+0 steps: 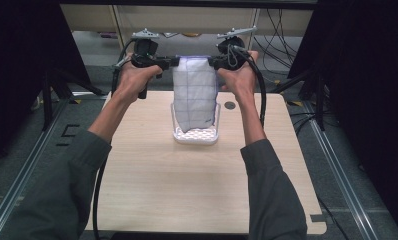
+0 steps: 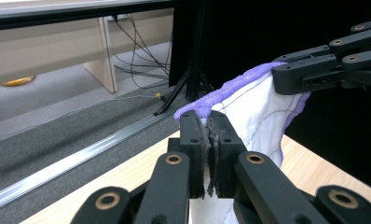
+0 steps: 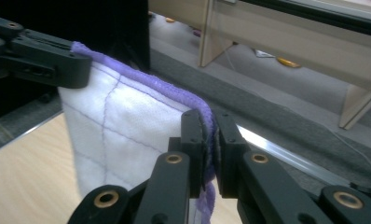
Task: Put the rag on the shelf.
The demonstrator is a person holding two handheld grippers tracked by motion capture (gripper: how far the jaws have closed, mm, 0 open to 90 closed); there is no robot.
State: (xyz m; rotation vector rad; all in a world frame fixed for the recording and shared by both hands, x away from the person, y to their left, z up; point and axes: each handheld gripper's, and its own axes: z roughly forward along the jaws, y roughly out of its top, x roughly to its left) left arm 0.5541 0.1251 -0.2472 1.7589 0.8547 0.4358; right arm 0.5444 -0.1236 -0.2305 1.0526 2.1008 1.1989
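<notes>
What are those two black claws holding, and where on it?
A white cloth with purple edging, hanging between them: the left gripper and right gripper each pinch a top corner.

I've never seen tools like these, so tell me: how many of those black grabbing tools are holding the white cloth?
2. The left gripper pinches the upper left corner of the cloth, and the right gripper pinches the upper right corner, both above the white basket.

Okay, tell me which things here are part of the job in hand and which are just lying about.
In the job:
- white quilted cloth with purple edging, held up by its top corners
- left gripper, jaws shut on it
- right gripper, jaws shut on it
- white perforated plastic basket beneath the cloth

Lying about:
- yellow object on the floor
- cables behind the table
</notes>
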